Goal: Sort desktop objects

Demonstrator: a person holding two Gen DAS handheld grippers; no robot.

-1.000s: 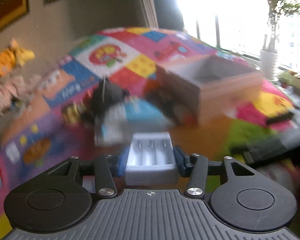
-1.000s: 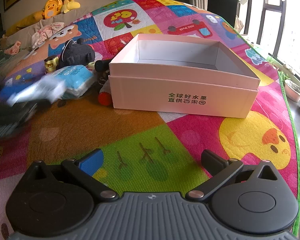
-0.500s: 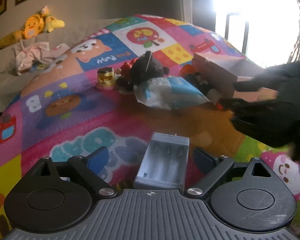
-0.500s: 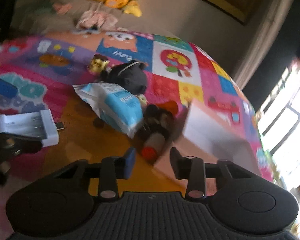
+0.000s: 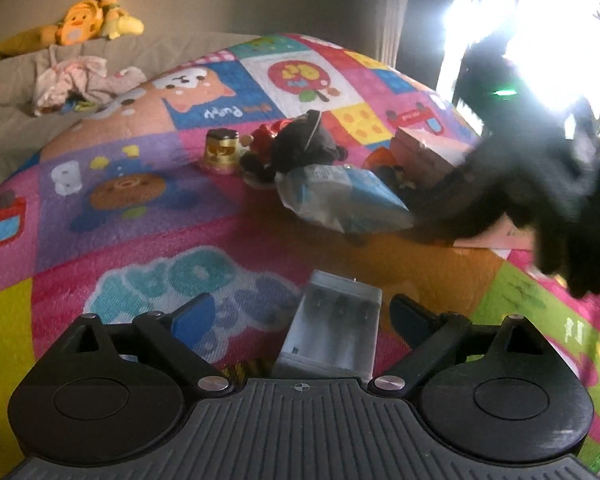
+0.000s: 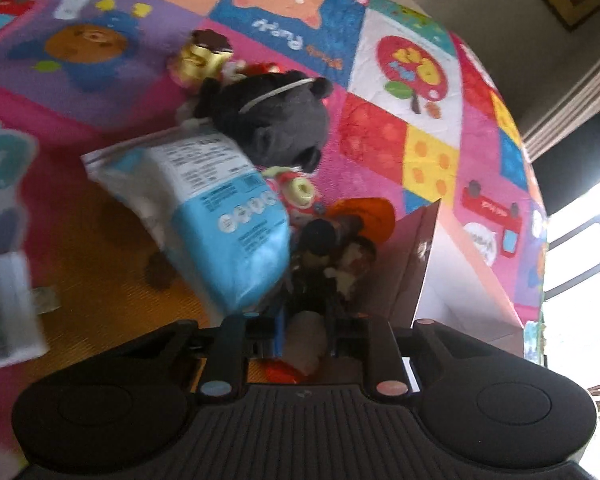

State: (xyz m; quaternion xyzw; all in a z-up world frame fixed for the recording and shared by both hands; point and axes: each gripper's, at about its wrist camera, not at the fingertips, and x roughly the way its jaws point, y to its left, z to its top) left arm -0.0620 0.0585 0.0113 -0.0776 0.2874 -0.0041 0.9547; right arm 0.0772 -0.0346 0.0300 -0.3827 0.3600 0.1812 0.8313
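My left gripper [image 5: 296, 316] is open; a white battery charger [image 5: 332, 332] lies on the mat between its fingers, untouched. My right gripper [image 6: 304, 340] is narrowed around a pale bottle with a red cap [image 6: 300, 352], beside the pink box [image 6: 452, 280]. Ahead of it lie a blue-white packet [image 6: 220, 216], a black plush [image 6: 276, 120], a gold jar [image 6: 200, 60] and an orange item [image 6: 368, 216]. The charger shows blurred in the right wrist view [image 6: 4, 320]. In the left wrist view, the right gripper [image 5: 540, 184] is a dark blur by the box [image 5: 424, 152].
The colourful play mat [image 5: 140, 208] covers the floor. A sofa with a yellow plush [image 5: 88, 24] and clothes [image 5: 76, 80] stands at the back. A bright window [image 5: 540, 32] is on the right.
My left gripper has let go of the charger, which now lies on the mat. My right gripper swung left, dropped toward the pile by the box and closed in around the bottle.
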